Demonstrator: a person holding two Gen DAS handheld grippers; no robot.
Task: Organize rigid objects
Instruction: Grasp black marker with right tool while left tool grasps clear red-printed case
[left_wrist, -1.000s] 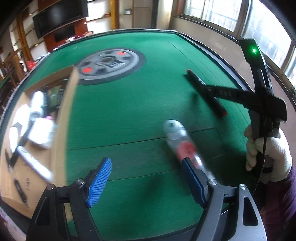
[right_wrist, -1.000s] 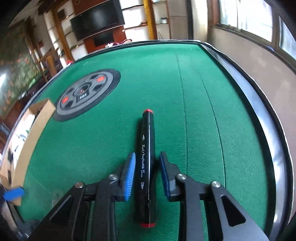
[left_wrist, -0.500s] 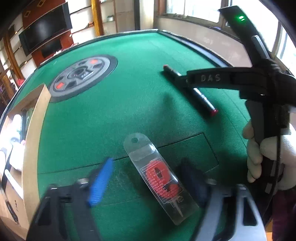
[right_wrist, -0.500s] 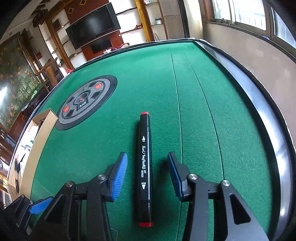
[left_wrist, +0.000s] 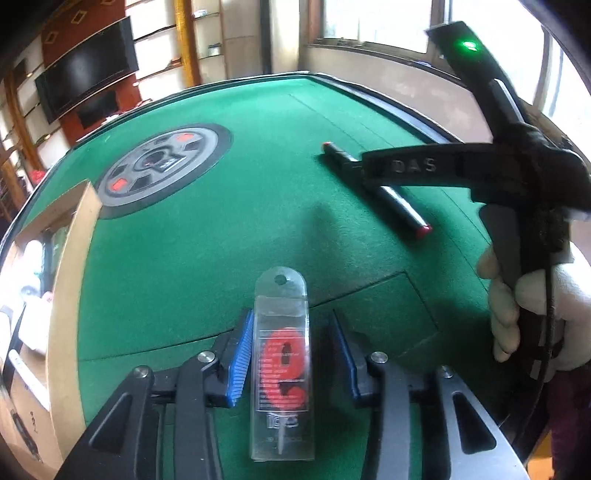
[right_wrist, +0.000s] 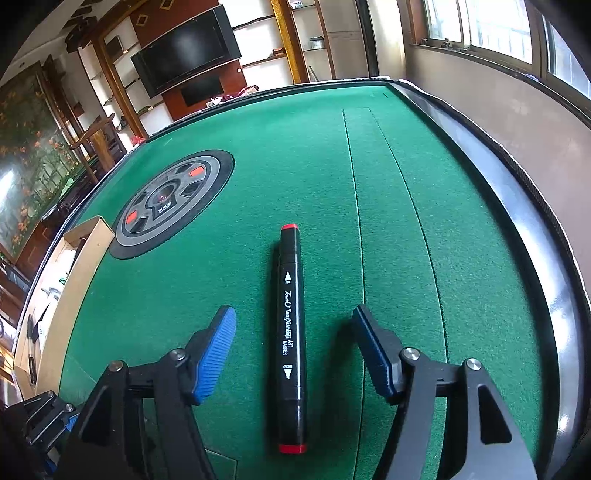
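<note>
On the green felt table (right_wrist: 369, 206) lie 2 loose items: 1 clear plastic blister pack (left_wrist: 281, 369) with a red printed card inside, and 1 black art marker (right_wrist: 290, 332) with 2 red end caps. 1 open cardboard box (left_wrist: 70, 280) sits at the table's 9 o'clock edge, holding several white and dark items too blurred to count. 1 round grey and black disc (right_wrist: 173, 201) with 2 red patches is set into the felt toward 11 o'clock.

The left gripper (left_wrist: 291, 358) has its 2 blue pads on either side of the blister pack, and its jaws are closing; the left pad is at the pack's edge, while a narrow gap shows at the right pad, so the pack is not yet clamped. The pack lies flat, its hang-hole end pointing to 12 o'clock.

The right gripper (right_wrist: 295, 350) straddles the marker with its jaws opening; both pads stand clear of the barrel, which rests released on the felt, lengthwise toward 12 o'clock. A white-gloved hand (left_wrist: 532, 314) holds that gripper's handle.

Open felt stretches from 12 to 2 o'clock of the marker, up to the table's dark raised rim (right_wrist: 517, 206). 2 thin seams run through the felt just right of the marker.
</note>
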